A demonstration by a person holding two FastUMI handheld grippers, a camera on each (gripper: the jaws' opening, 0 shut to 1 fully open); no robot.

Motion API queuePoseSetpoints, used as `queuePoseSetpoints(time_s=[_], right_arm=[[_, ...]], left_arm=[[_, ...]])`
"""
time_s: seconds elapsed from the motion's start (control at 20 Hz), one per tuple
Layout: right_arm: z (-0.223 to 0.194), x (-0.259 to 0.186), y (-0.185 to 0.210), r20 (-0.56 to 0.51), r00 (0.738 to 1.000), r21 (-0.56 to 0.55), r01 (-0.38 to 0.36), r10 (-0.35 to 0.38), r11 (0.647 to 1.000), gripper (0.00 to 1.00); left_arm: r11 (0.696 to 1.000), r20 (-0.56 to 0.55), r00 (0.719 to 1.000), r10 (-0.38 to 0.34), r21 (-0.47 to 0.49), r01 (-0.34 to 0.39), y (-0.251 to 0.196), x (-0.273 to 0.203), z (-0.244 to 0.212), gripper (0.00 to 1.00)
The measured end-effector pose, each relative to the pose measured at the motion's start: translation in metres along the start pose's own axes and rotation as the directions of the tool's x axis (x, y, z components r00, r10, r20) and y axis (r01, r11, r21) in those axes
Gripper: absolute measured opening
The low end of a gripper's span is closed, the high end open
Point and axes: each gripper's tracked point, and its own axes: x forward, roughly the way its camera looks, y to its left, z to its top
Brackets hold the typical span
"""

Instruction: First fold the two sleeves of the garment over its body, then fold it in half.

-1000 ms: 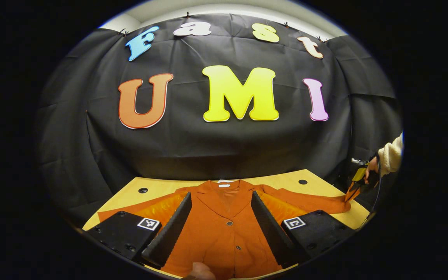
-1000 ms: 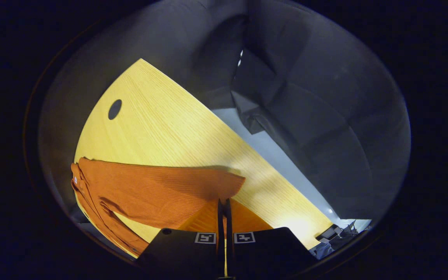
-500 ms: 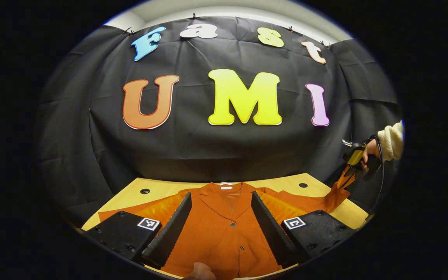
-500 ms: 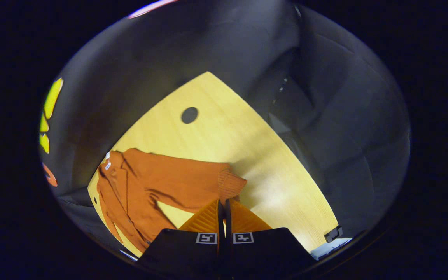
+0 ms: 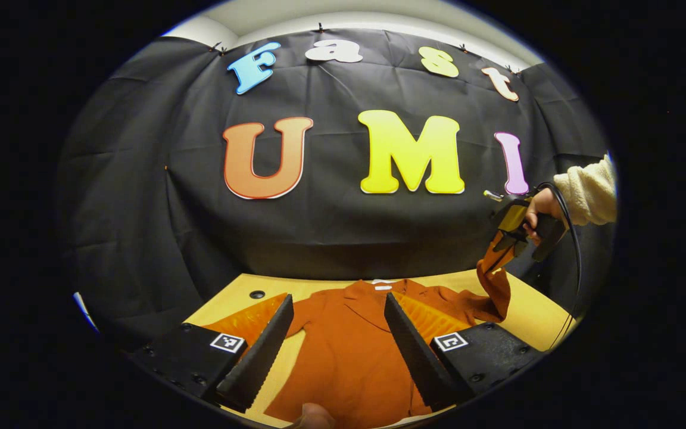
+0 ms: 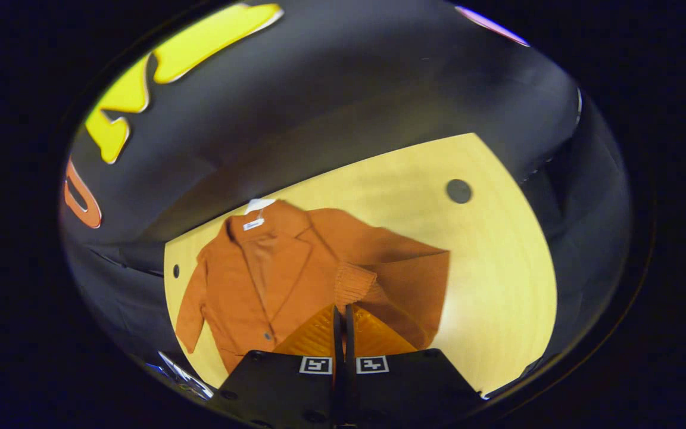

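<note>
- Lying flat on the yellow bench (image 6: 498,268), biggest item: orange garment (image 6: 259,268), front up. In the right gripper view its collar points to 11 o'clock and its hem to 5, so the long axis runs 11–5.
- Left gripper view: same garment's body (image 5: 349,351) sits dead ahead between the left tongs (image 5: 338,339); collar at 12 o'clock, hem at 6 nearest the camera, long axis 12–6.
- Right sleeve (image 6: 402,280) is off the bench and arching back toward the body; its cuff (image 6: 355,285) hangs just past the right tongs (image 6: 343,316).
- In the left gripper view that sleeve (image 5: 492,286) rises at 3 o'clock up to the right tongs (image 5: 501,250), carried by a hand (image 5: 536,205) in a cream cuff.
- Key relation: the body lies at roughly 10 o'clock from the right tongs, so I judge the sleeve has to travel across the long axis, not along it, to land on the chest.
- Left sleeve (image 6: 191,304) still lies out along the body's far side, not yet folded. The left tongs are the nearer to it.
- Right tongs: fingers together, clamped on the right sleeve near the cuff.
- Left tongs: fingers wide apart, gripping nothing, hovering over the hem end.
- Progress, my read: first sleeve fold mid-way; second sleeve and the half fold remain.
</note>
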Motion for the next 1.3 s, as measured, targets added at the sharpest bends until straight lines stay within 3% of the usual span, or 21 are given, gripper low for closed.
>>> queuePoseSetpoints(time_s=[0.35,0.6,0.9,1.3], right_arm=[[-0.038,0.048,0.164,-0.089,0.987,-0.175,-0.149,0.136,0.973,0.00],[-0.078,0.101,0.251,-0.163,0.960,-0.197,-0.259,0.229,0.946,0.00],[-0.089,0.167,0.304,-0.147,0.959,-0.224,-0.271,0.243,0.936,0.00],[-0.090,0.198,0.315,-0.123,0.968,-0.178,-0.239,0.220,0.954,0.00]], left_arm=[[0.999,-0.035,0.998,0.050,-0.018,-0.050,0.045,-0.004,-0.020,1.00],[0.998,-0.049,0.997,0.060,-0.020,-0.061,0.060,-0.006,-0.028,1.00],[0.997,-0.065,0.995,0.076,-0.017,-0.078,0.077,-0.011,-0.033,0.99],[0.991,-0.109,0.987,0.120,-0.046,-0.125,0.102,-0.017,-0.054,0.99]])
